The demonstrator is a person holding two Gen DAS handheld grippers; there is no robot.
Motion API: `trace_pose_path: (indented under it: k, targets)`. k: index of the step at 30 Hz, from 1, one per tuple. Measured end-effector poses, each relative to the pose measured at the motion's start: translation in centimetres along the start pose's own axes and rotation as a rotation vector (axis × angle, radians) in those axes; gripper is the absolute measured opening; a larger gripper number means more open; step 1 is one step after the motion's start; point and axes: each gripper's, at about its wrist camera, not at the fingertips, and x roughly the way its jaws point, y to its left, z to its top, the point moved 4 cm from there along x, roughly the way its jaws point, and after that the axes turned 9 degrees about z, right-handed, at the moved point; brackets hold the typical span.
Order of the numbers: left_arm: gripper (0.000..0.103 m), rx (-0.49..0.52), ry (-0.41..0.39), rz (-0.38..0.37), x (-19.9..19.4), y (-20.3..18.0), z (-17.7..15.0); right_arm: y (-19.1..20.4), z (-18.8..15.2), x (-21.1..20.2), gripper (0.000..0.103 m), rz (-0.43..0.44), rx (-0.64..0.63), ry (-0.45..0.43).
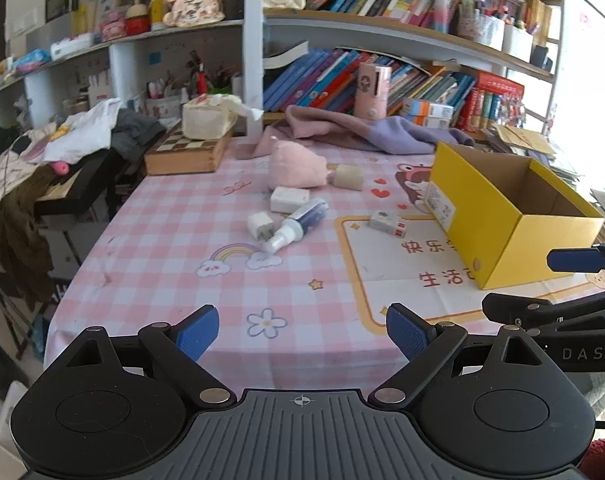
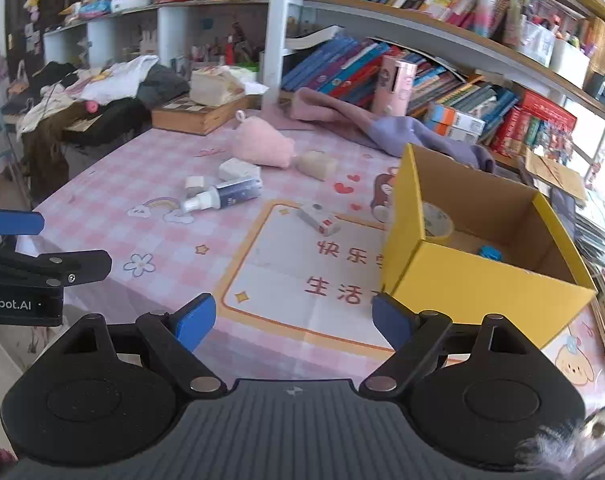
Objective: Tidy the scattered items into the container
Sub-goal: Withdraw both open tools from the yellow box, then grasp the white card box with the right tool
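A yellow cardboard box (image 1: 514, 216) (image 2: 482, 280) stands open on the right of the pink checked table; a tape roll (image 2: 436, 220) and a small blue item (image 2: 490, 252) lie inside. Scattered left of it are a spray bottle (image 1: 298, 226) (image 2: 222, 196), a white plug (image 1: 258, 226) (image 2: 193, 182), a white block (image 1: 288, 199) (image 2: 238, 169), a cream block (image 1: 348, 177) (image 2: 316, 165), a pink plush (image 1: 296, 168) (image 2: 262, 142) and a small white-and-red box (image 1: 387, 223) (image 2: 318, 218). My left gripper (image 1: 301, 332) and right gripper (image 2: 293, 322) hang open and empty over the near table edge.
Purple and pink cloths (image 1: 366, 128) lie behind the items. A chessboard box (image 1: 186, 152) with a tissue pack sits at the back left. Bookshelves (image 1: 382, 72) line the far side. Clothes pile on a side stand (image 1: 54, 148). The table's left edge (image 1: 86, 264) drops off.
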Motion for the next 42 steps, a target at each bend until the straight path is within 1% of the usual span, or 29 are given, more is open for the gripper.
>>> trace_pose_path:
  k: [6,10,20,25,27,28,32,35,38,42]
  targets:
    - [0.093,-0.012,0.021,0.013,0.6,0.3,-0.3,0.4,0.4,1.2,0.085,0.017,-0.029,0.021]
    - [0.093,-0.008,0.022,0.021,1.3,0.3,0.0,0.3,0.8,2.5,0.082,0.030,-0.037,0.030]
    - [0.093,-0.011,0.058,0.031,5.5,-0.2,2.1,-1.7,3.5,6.5,0.081,0.052,-0.056,0.050]
    - [0.093,-0.005,0.070,0.024,7.9,-1.0,3.5,-3.2,4.9,8.8,0.074,0.056,-0.061,0.072]
    - [0.093,0.000,0.071,0.024,8.9,-1.3,4.0,-3.8,5.5,9.8,0.069,0.059,-0.061,0.083]
    - [0.093,0.003,0.070,0.023,9.4,-1.3,4.3,-4.0,5.8,10.2,0.068,0.061,-0.060,0.088]
    - [0.093,0.040,0.062,0.028,11.2,-1.8,5.6,-5.4,7.1,12.4,0.065,0.078,-0.033,0.110]
    - [0.093,0.080,0.055,0.023,12.7,-2.3,6.5,-6.6,8.0,14.3,0.062,0.091,0.021,0.135]
    - [0.093,0.114,0.065,0.019,14.2,-2.8,7.2,-7.5,8.9,16.2,0.062,0.102,0.066,0.160]
    - [0.093,0.162,0.078,0.029,16.5,-3.4,8.1,-8.0,9.8,18.6,0.062,0.115,0.068,0.198]
